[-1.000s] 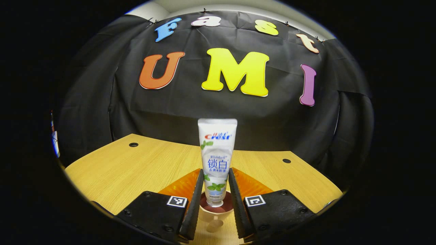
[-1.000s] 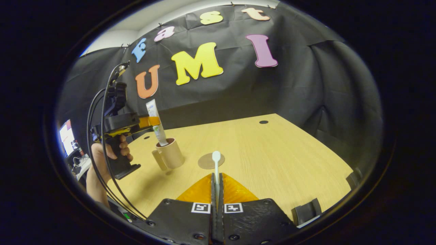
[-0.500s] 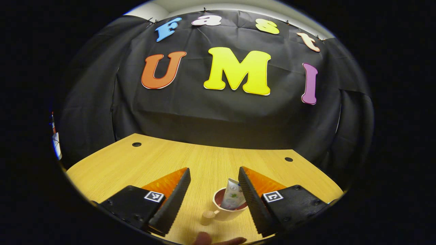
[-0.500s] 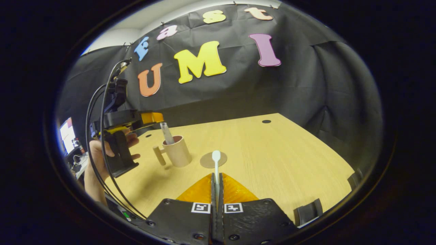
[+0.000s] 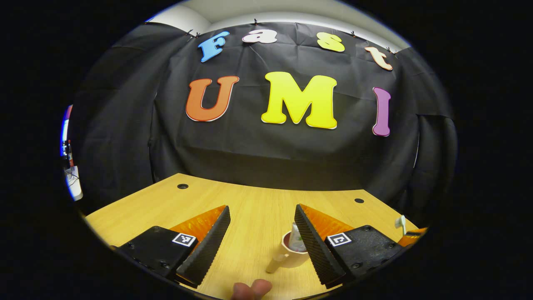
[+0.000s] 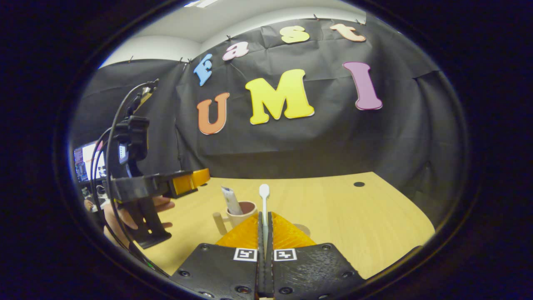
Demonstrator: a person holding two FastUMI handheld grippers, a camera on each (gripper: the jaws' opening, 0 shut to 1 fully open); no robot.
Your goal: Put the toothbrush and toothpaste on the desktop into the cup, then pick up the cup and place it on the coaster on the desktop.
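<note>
The beige cup [image 5: 290, 256] with a handle stands on the wooden desk, and the white toothpaste tube [image 5: 296, 241] leans inside it. My left gripper [image 5: 261, 208] is open above and behind the cup, holding nothing. In the right gripper view the cup [image 6: 240, 213] and tube [image 6: 231, 201] stand just left of my right gripper [image 6: 264, 214], which is shut on the white toothbrush [image 6: 264, 200], head up. The left gripper [image 6: 199, 178] hovers left of the cup, held by a hand [image 6: 158, 205]. The round coaster [image 6: 307, 229] peeks out to the right of my fingers. The toothbrush head [image 5: 401, 223] appears at the far right.
The desk [image 6: 374, 216] has small round cable holes [image 5: 182, 186] [image 5: 359, 200] near its back edge, with the black cloth wall right behind. A fingertip [image 5: 250, 288] shows at the bottom. A lit screen [image 6: 83, 157] and cables lie off the desk's left side.
The left gripper let go of the toothpaste, which dropped into the cup, then opened and drew back. The right gripper moved closer to the cup with the toothbrush.
</note>
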